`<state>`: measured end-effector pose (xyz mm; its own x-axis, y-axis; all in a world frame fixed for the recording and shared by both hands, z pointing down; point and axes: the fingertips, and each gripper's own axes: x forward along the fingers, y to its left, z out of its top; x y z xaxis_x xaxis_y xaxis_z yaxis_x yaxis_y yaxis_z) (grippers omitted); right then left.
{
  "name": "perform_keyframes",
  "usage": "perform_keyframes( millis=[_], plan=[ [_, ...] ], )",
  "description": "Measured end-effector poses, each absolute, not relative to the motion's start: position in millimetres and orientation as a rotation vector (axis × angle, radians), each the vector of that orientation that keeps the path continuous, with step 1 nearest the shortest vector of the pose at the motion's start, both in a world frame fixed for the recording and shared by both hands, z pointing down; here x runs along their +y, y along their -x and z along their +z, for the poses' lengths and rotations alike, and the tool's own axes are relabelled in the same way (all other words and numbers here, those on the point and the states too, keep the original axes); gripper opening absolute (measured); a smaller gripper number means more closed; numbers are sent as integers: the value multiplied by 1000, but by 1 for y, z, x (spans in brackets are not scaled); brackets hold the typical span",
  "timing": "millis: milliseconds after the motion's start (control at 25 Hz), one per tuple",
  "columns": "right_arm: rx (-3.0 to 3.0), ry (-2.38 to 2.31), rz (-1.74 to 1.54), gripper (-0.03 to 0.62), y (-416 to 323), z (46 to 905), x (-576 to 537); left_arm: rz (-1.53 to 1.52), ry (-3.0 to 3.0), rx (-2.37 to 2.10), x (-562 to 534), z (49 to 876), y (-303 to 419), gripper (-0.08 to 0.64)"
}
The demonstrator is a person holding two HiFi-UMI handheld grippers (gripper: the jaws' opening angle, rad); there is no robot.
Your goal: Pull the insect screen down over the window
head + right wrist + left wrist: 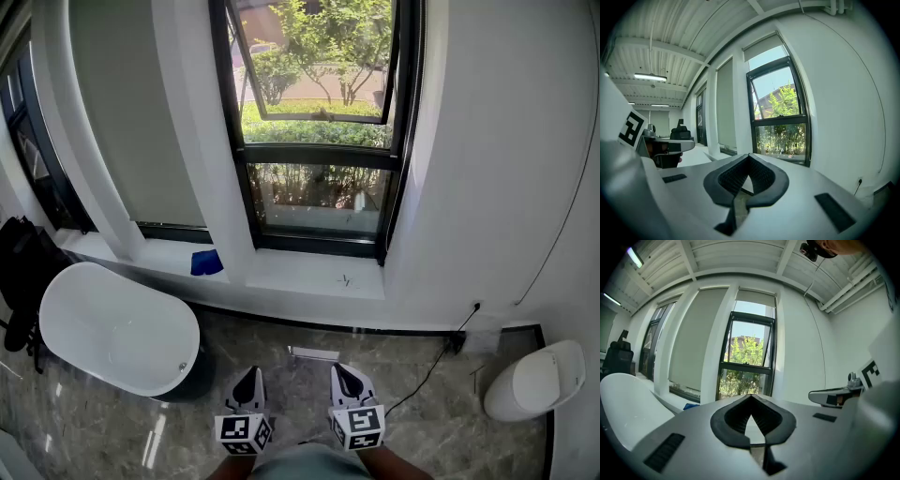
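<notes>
grippers sit side by side at the bottom centre of the head view, above the marble floor [112,427] and well apart from the window [319,131]. left gripper [248,380] is clenched, jaws meeting tip to tip with nothing between them; right gripper [345,378] is clenched and empty too. the black-framed window fills the upper centre, its top sash tilted outward, green bushes behind the glass. in the left gripper view a pale strip [755,297] crosses the very top of the opening; whether it is the insect screen i cannot tell. a white bathtub [112,328] stands at lower left.
</notes>
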<state>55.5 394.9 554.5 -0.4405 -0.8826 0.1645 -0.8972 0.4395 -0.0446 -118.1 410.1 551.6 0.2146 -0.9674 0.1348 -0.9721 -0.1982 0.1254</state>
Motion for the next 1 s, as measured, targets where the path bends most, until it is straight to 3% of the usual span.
perform_keyframes(
  millis=[1000],
  plan=[
    [-2615,-1548,171,-3,-55,548,389,98,-2334,-1873,410,541,103,14]
  ],
)
